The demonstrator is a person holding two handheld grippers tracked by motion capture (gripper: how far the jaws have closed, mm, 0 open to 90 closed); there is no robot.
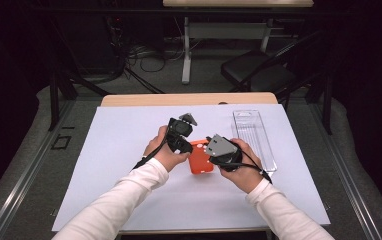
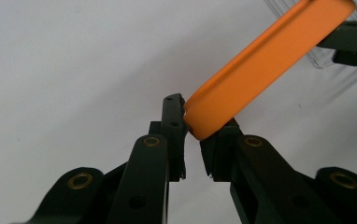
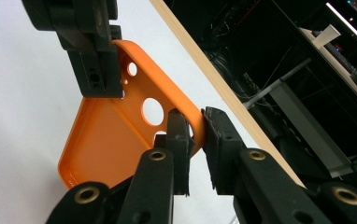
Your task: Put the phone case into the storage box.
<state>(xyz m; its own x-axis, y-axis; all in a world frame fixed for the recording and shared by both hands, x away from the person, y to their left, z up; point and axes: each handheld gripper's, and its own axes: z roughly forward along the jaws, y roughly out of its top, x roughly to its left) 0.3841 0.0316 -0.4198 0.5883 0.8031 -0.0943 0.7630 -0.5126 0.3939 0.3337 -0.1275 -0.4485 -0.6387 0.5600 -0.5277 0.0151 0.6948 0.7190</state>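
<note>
So the whole thing is happening on a wooden worktop point(image 1: 129, 99) covered by a big white paper sheet point(image 1: 119, 150). Over toward the right edge of the worktop a long clear plastic tray point(image 1: 254, 137) is lying flat, not being touched by anything.

The main item is an orange, flat, soft-looking plastic phone case point(image 1: 200, 159) with round holes and a raised lip, and it's hanging in the air above the middle of the worktop, stretched between both grippers. The left gripper point(image 2: 191, 133) is pinching one rounded edge of it, jaws nearly together on the lip. The right gripper point(image 3: 194, 133) is doing the same on the rim near the big round hole, pads pressing either side of the thin wall.

Handling-wise, I'm guessing this thing weighs next to nothing, so lifting isn't the issue. It looks like flexible, rubbery plastic, so it's probably going to bend or twist if the two hands pull apart or rotate differently. The surface looks smooth and a bit glossy, so a light pinch on that narrow lip could slip off. I'd say the rim is the right place to grab, preferably along a straight side instead of a curved corner, and away from the cutouts where the wall is thinnest.
</note>
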